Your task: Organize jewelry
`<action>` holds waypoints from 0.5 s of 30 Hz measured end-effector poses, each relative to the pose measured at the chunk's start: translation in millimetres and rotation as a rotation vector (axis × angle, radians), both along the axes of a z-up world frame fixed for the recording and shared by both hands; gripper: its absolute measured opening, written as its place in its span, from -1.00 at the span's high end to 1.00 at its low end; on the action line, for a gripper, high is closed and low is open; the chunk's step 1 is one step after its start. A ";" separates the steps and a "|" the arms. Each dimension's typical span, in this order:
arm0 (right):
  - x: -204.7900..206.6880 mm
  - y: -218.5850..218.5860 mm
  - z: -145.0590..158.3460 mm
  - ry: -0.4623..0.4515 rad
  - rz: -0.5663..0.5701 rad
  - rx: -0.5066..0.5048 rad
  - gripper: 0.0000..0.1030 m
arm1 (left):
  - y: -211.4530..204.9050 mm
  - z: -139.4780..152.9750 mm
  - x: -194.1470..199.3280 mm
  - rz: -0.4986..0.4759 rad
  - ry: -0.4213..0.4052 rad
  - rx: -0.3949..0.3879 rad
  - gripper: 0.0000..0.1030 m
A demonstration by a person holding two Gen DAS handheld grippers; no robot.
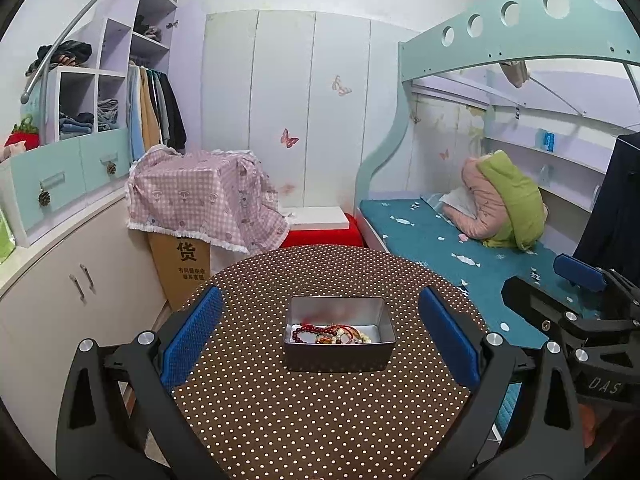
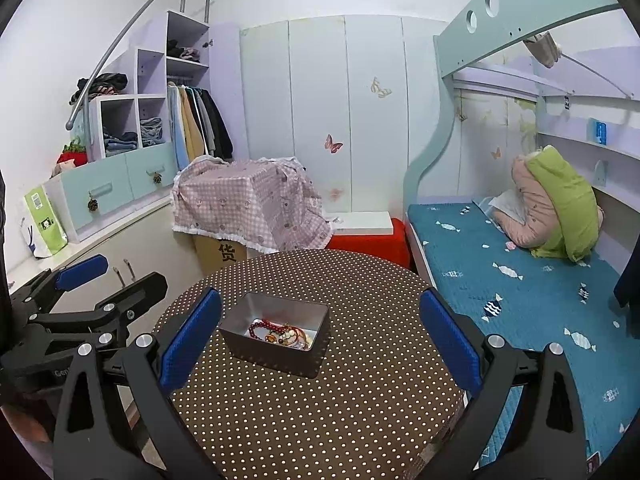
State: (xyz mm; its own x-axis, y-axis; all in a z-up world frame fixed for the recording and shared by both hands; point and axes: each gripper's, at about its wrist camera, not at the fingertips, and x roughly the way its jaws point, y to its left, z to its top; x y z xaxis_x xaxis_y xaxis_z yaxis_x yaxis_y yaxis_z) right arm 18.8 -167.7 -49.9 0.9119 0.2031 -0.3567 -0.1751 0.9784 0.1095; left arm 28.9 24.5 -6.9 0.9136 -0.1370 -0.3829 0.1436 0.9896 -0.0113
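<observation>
Both tongs gape wide and empty — left gripper (image 1: 320, 340), right gripper (image 2: 320, 340) — with the tin (image 1: 339, 354) at centre frame; next, pinch one bracelet (image 1: 306, 332).

Tangled bracelets (image 1: 332, 333) inside tin (image 1: 340, 356)

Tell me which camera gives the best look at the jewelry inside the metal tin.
The right wrist view: it looks down into the tin at an angle, so the bracelets show spread across the bottom. In the left wrist view the tin's near wall hides part of the bracelets.
</observation>
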 end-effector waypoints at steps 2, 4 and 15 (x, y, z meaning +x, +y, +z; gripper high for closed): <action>-1.3 0.2 0.8 0.000 -0.002 0.000 -0.85 | 2.0 -0.3 -2.3 0.000 -0.001 -0.006 -0.91; -1.2 0.3 0.7 0.001 -0.001 -0.002 -0.85 | 2.9 -0.1 -2.6 -0.001 0.002 -0.006 -0.90; -2.0 4.7 4.7 0.001 0.003 -0.016 -0.85 | 10.8 0.0 -8.1 0.000 0.001 -0.011 -0.91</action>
State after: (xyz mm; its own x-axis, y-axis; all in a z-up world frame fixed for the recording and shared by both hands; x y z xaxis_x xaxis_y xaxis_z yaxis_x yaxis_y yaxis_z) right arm 16.8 -163.0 -45.2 0.9110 0.2004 -0.3606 -0.1783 0.9795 0.0939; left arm 20.8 35.3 -6.9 0.9133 -0.1413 -0.3819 0.1438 0.9894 -0.0223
